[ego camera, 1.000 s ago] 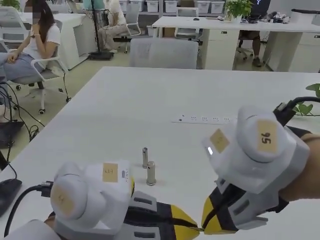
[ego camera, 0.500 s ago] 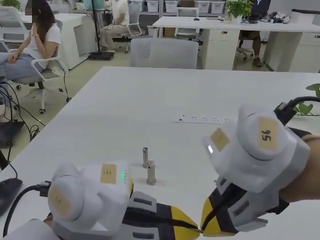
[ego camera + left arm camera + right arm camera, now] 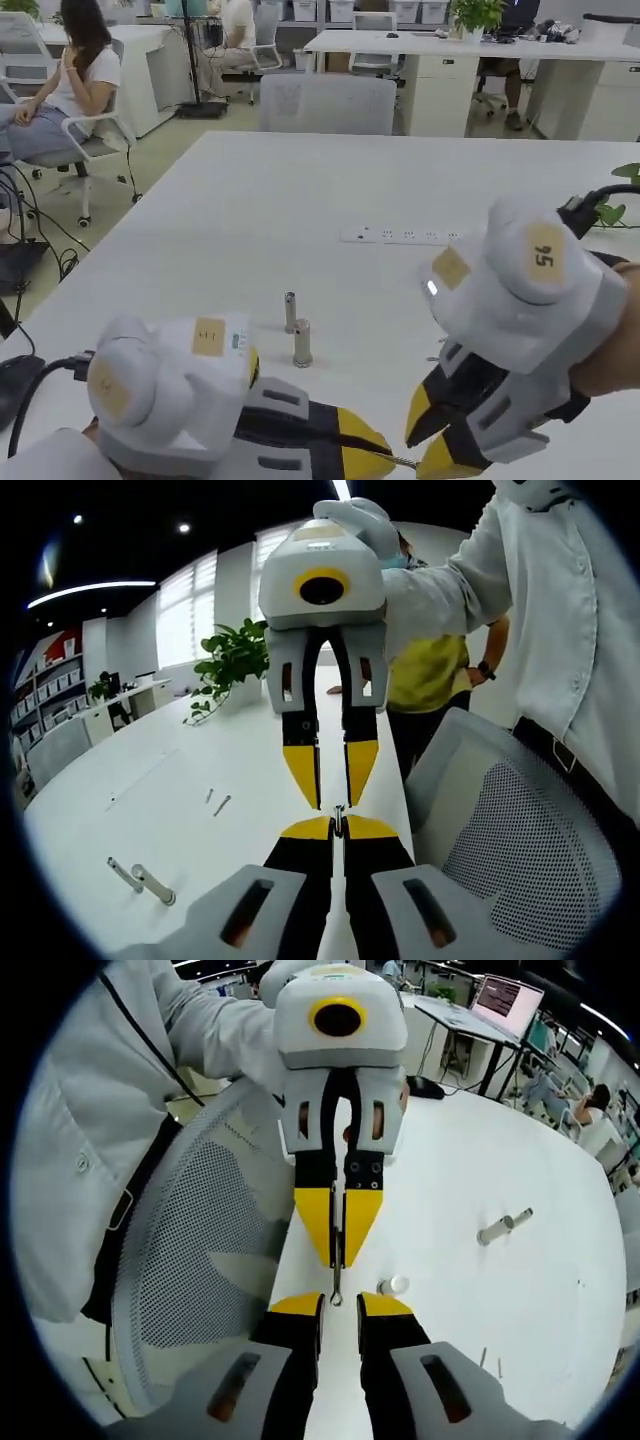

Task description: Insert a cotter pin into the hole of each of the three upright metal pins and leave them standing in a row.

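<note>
Two upright metal pins [image 3: 290,312] [image 3: 302,343] stand close together on the white table [image 3: 300,210], ahead of both grippers. My left gripper [image 3: 385,458] is shut on a thin cotter pin [image 3: 337,1295], whose end pokes out toward my right gripper [image 3: 430,440]. The right jaws stand open on either side of that end, tip to tip with the left jaws over the table's near edge. In the left gripper view the cotter pin [image 3: 340,818] sits pinched between my own jaws. A small round pale object [image 3: 393,1285] lies just beside the tips; I cannot tell what it is.
A white power strip [image 3: 400,237] lies across the table's middle, and a plant [image 3: 625,180] stands at the right edge. Two loose cotter pins [image 3: 215,800] rest on the table. A grey mesh chair [image 3: 210,1250] sits below the near edge. People sit at desks beyond.
My right gripper's jaws have parted; a second ago they looked shut at the cotter pin's end. The left gripper still holds the pin. The two metal pins have not moved.
</note>
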Demonstrator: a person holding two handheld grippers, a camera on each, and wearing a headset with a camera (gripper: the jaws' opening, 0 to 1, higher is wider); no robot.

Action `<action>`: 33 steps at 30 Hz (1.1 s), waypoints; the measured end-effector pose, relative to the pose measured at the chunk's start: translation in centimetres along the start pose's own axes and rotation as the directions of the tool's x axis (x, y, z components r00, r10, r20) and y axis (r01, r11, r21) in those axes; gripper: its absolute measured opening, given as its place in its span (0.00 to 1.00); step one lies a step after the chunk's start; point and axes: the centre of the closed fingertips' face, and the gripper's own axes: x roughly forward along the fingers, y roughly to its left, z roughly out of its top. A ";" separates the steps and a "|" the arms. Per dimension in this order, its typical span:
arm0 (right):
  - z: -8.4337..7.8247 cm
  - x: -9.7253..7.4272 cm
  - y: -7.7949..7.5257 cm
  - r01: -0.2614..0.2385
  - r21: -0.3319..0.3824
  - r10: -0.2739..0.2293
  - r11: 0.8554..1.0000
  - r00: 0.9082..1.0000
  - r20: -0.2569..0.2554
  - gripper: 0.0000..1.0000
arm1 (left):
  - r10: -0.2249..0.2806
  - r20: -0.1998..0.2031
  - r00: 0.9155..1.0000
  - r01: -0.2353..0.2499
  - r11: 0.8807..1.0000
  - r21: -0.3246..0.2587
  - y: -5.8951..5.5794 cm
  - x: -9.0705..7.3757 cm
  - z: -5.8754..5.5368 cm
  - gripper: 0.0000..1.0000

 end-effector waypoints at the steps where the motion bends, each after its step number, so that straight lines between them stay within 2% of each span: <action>1: 0.0 -0.1 0.1 -0.016 0.010 0.015 1.000 1.000 0.013 0.16 | -0.002 0.001 1.000 0.002 1.000 0.003 0.0 -0.1 0.1 0.00; 5: -0.2 -0.4 0.3 -0.067 0.046 0.065 0.997 0.997 0.046 0.17 | -0.017 0.003 1.000 0.017 1.000 0.021 -0.2 -0.4 0.3 0.00; 7: -0.2 -0.4 0.7 -0.112 0.057 0.108 0.992 0.992 0.063 0.17 | -0.024 0.006 1.000 0.024 0.999 0.028 -0.3 -0.4 0.4 0.00; 9: -0.2 -0.4 0.8 -0.136 0.057 0.132 0.989 0.988 0.077 0.17 | -0.034 0.000 0.999 0.034 0.999 0.037 -0.5 -0.5 0.4 0.00; 11: -0.1 -0.3 1.2 -0.180 0.070 0.172 0.981 0.980 0.100 0.18 | -0.046 -0.004 0.999 0.046 0.998 0.046 -0.7 -0.5 0.4 0.00; 13: 0.0 -0.3 1.2 -0.200 0.070 0.192 0.977 0.975 0.114 0.18 | -0.055 -0.004 0.998 0.055 0.997 0.053 -1.0 -0.5 0.5 0.00; 14: 0.1 -0.3 1.5 -0.230 0.082 0.218 0.970 0.967 0.131 0.18 | -0.061 -0.004 0.998 0.061 0.997 0.054 -1.1 -0.5 0.5 0.00; 15: 0.0 -0.3 1.6 -0.246 0.103 0.233 0.964 0.964 0.129 0.18 | -0.065 -0.002 0.998 0.065 0.996 0.055 -1.2 -0.5 0.6 0.00; 17: 0.0 -0.2 1.5 -0.257 0.091 0.244 0.962 0.960 0.136 0.17 | -0.072 -0.002 0.997 0.072 0.996 0.057 -1.3 -0.4 0.6 0.00; 18: 0.0 -0.2 1.9 -0.290 0.109 0.274 0.951 0.952 0.139 0.17 | -0.077 -0.004 0.997 0.077 0.995 0.061 -1.4 -0.4 0.7 0.00; 23: -0.2 -0.2 2.7 -0.363 0.108 0.346 0.925 0.926 0.153 0.17 | -0.108 -0.001 0.994 0.107 0.991 0.078 -2.1 -0.4 1.0 0.00; 24: -0.2 -0.2 2.7 -0.369 0.106 0.351 0.923 0.923 0.158 0.17 | -0.121 0.003 0.993 0.121 0.989 0.082 -2.4 -0.4 1.2 0.00; 26: 0.2 -0.4 3.1 -0.406 0.109 0.383 0.907 0.905 0.184 0.17 | -0.142 0.010 0.990 0.141 0.987 0.079 -2.8 -0.4 1.6 0.00; 29: 0.7 -0.9 3.8 -0.476 0.111 0.445 0.872 0.867 0.224 0.17 | -0.157 0.019 0.987 0.154 0.984 0.090 -3.2 -0.3 2.0 0.00; 30: 0.7 -0.9 3.9 -0.484 0.103 0.453 0.869 0.862 0.229 0.16 | -0.159 0.022 0.987 0.156 0.983 0.093 -3.2 -0.3 2.1 0.00; 32: 0.9 -1.1 4.2 -0.515 0.105 0.481 0.851 0.843 0.241 0.15 | -0.162 0.030 0.986 0.158 0.983 0.094 -3.3 -0.3 2.3 0.00; 33: 0.8 -1.0 4.2 -0.514 0.101 0.480 0.852 0.843 0.242 0.14 | -0.163 0.033 0.986 0.159 0.983 0.096 -3.3 -0.3 2.4 0.00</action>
